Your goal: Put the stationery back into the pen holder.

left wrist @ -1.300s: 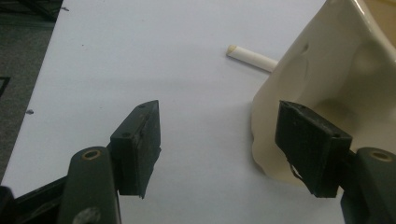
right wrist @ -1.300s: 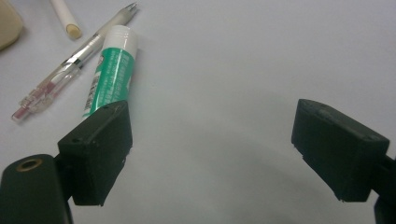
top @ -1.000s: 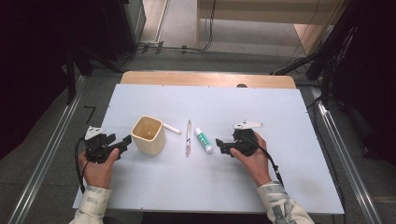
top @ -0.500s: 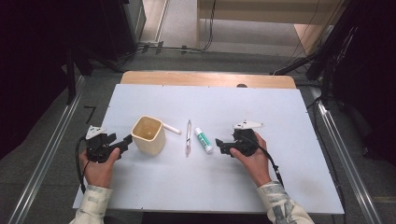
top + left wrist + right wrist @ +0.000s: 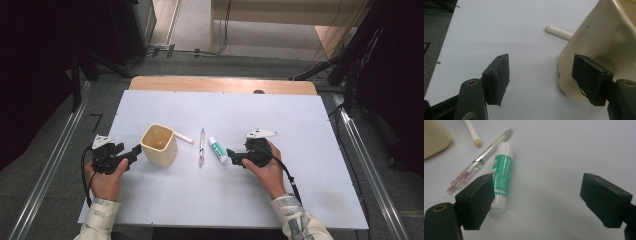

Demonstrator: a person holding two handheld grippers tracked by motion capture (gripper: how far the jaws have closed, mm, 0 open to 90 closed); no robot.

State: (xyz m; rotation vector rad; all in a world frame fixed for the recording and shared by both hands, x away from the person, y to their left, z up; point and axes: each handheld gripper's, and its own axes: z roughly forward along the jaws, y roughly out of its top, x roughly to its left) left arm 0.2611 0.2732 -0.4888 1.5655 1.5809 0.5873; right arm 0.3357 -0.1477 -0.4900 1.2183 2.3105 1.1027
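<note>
White table [image 5: 310,135] | glue stick [image 5: 502,173] beside right tool [image 5: 537,200] L jaw, untouched

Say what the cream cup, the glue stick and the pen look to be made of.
Cup: probably glazed ceramic, going by its glossy, slightly uneven cream wall.
Glue stick: smooth white plastic tube with a green printed label.
Pen: clear plastic barrel, with the inner parts visible through it.

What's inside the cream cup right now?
From the high view the cream cup looks empty: only its bare inner walls show. The near wall hides part of the bottom, so a small item there cannot be ruled out.
</note>
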